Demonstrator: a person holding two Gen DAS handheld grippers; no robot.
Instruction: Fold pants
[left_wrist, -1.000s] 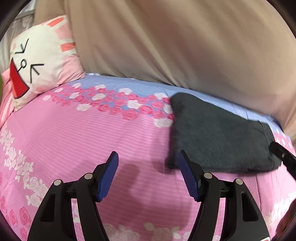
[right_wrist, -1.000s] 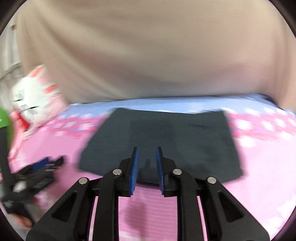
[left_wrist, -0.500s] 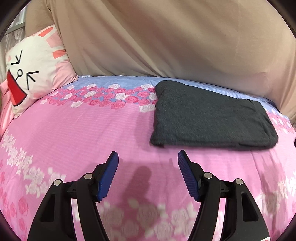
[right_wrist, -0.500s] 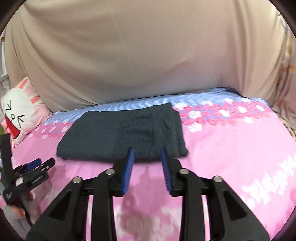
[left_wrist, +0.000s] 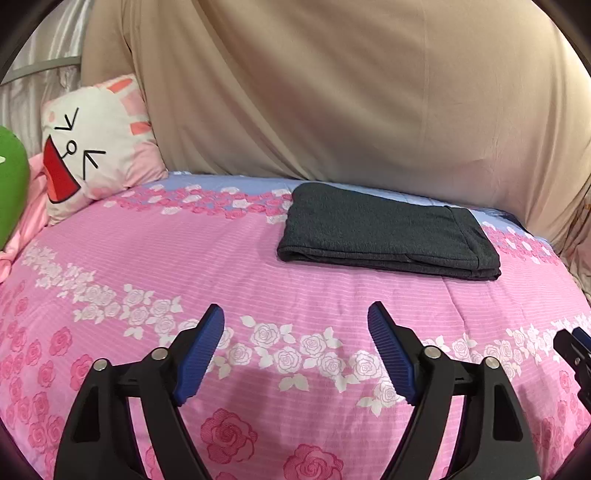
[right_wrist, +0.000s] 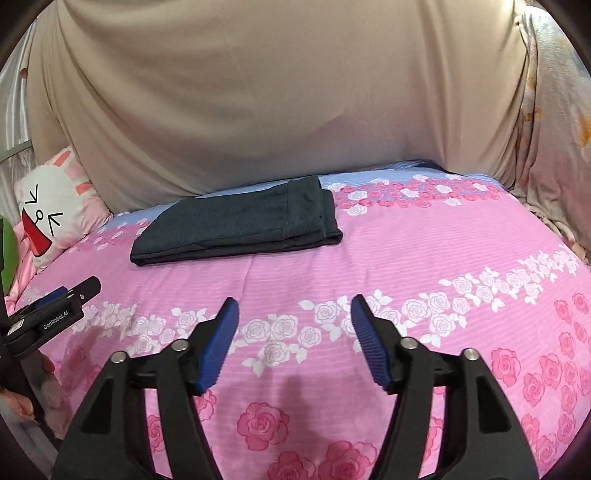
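Dark grey pants (left_wrist: 384, 232) lie folded into a flat rectangle at the far side of the bed; they also show in the right wrist view (right_wrist: 240, 229). My left gripper (left_wrist: 295, 347) is open and empty, hovering over the bedspread well short of the pants. My right gripper (right_wrist: 293, 339) is open and empty, also well back from the pants. The left gripper's body shows at the left edge of the right wrist view (right_wrist: 51, 317); the right gripper's tip shows at the right edge of the left wrist view (left_wrist: 572, 347).
The bed has a pink rose-print bedspread (left_wrist: 184, 266). A white cartoon-face pillow (left_wrist: 92, 147) and a green object (left_wrist: 11, 184) sit at the far left. A beige curtain (right_wrist: 277, 96) hangs behind the bed.
Both grippers have pulled back from the pants toward the near side of the bed. The right gripper's jaws have opened from nearly shut to wide. The pants stay folded.
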